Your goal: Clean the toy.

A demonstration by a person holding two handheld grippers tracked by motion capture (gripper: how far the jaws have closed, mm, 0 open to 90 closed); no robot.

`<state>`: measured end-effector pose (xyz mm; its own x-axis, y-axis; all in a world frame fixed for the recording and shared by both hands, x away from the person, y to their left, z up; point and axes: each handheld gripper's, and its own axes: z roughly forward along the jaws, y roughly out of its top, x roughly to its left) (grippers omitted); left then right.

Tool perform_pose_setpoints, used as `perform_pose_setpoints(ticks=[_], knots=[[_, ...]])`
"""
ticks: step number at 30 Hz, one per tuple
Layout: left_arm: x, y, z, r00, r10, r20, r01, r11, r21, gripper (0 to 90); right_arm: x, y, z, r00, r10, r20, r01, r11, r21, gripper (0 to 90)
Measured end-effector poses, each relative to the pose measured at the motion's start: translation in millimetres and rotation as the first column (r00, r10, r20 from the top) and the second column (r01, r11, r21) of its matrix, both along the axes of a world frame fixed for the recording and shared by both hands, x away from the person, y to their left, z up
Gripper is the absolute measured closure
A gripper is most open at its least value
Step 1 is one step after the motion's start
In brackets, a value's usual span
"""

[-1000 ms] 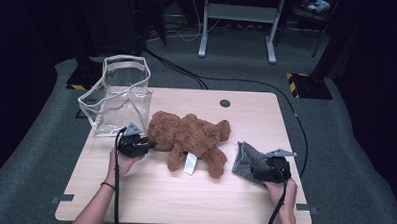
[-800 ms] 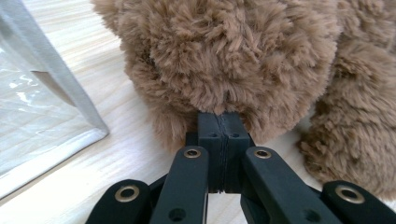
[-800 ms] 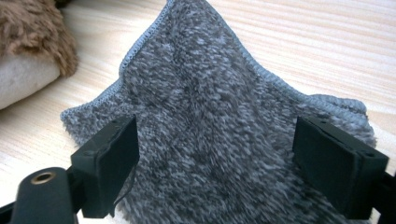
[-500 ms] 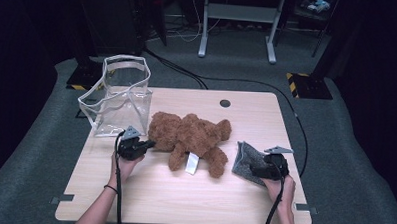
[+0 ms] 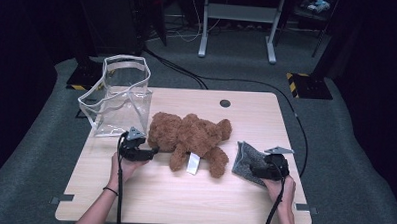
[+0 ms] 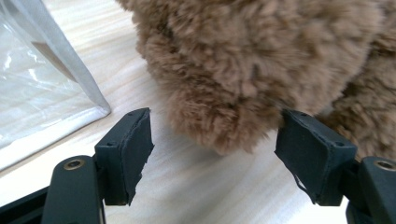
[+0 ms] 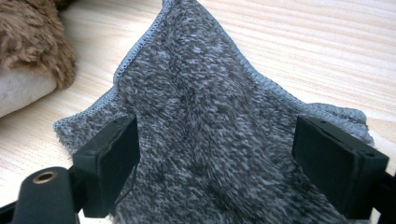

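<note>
Left gripper (image 6: 212, 154) has just been opening, its jaws now spread wide with the teddy bear's (image 6: 261, 65) furry head bulging into the gap at 12 o'clock but touching neither pad, so nothing is held; it lies low on the table (image 5: 148, 190), presumably lined up to take the head from the side; right gripper (image 7: 233, 177) also stands agape, jaws straddling the grey cloth (image 7: 210, 121) without pinching it, the fabric rising in a peak toward 12 o'clock; probably poised to nip that ridge. In the high view the left gripper (image 5: 154, 151) sits at 9 o'clock of the teddy bear (image 5: 190, 136), which sprawls mid-table with a white tag (image 5: 192, 163) at its 6 o'clock; the right gripper (image 5: 252, 170) rests on the grey cloth (image 5: 244, 158) at the bear's 4 o'clock; a clear plastic bag (image 5: 119, 96) stands upright, mouth open, at the bear's 10 o'clock, seemingly ready to receive the things.
</note>
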<state>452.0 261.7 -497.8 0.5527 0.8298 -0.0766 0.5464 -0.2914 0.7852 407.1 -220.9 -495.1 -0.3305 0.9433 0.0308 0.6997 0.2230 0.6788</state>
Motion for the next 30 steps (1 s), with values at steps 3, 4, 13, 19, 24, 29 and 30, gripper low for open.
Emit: perform_pose_setpoints(ticks=[3,4,13,19,24,29,30], knots=[[1.5,-1.5,-1.1,0.9991,-0.043,-0.002,0.043,0.9989,-0.020,40.4,-0.4,-0.1,0.0,1.0000,-0.002,0.000,0.002,1.0000,-0.001,14.7],[1.4,-2.2,-1.2,0.9991,-0.042,0.000,0.042,0.9991,-0.010,46.2,-0.5,-0.7,-0.2,1.0000,0.001,-0.003,-0.001,1.0000,-0.003,14.8],[0.5,-3.1,-1.3,0.9978,-0.065,0.011,0.065,0.9978,-0.011,75.7,0.2,2.4,-5.5,1.0000,0.005,-0.002,-0.005,0.9995,-0.030,25.0],[1.1,-0.2,-2.5,0.9972,-0.074,0.007,0.075,0.9964,-0.041,77.1,4.9,6.6,-9.4,0.9995,0.007,-0.031,-0.009,0.9988,-0.047,38.9],[0.8,0.7,-2.9,0.9970,-0.077,0.007,0.077,0.9957,-0.052,77.0,6.0,6.6,-12.3,0.9994,0.008,-0.033,-0.009,0.9991,-0.042,66.1],[0.8,0.9,-2.2,0.9968,-0.080,0.012,0.080,0.9958,-0.045,77.1,6.9,9.0,-10.1,0.9997,0.017,-0.019,-0.018,0.9979,-0.062,80.3],[0.8,0.8,-2.3,0.9968,-0.079,0.014,0.080,0.9958,-0.046,77.1,6.0,9.9,-7.6,0.9997,0.008,-0.023,-0.009,0.9985,-0.054,80.7]])
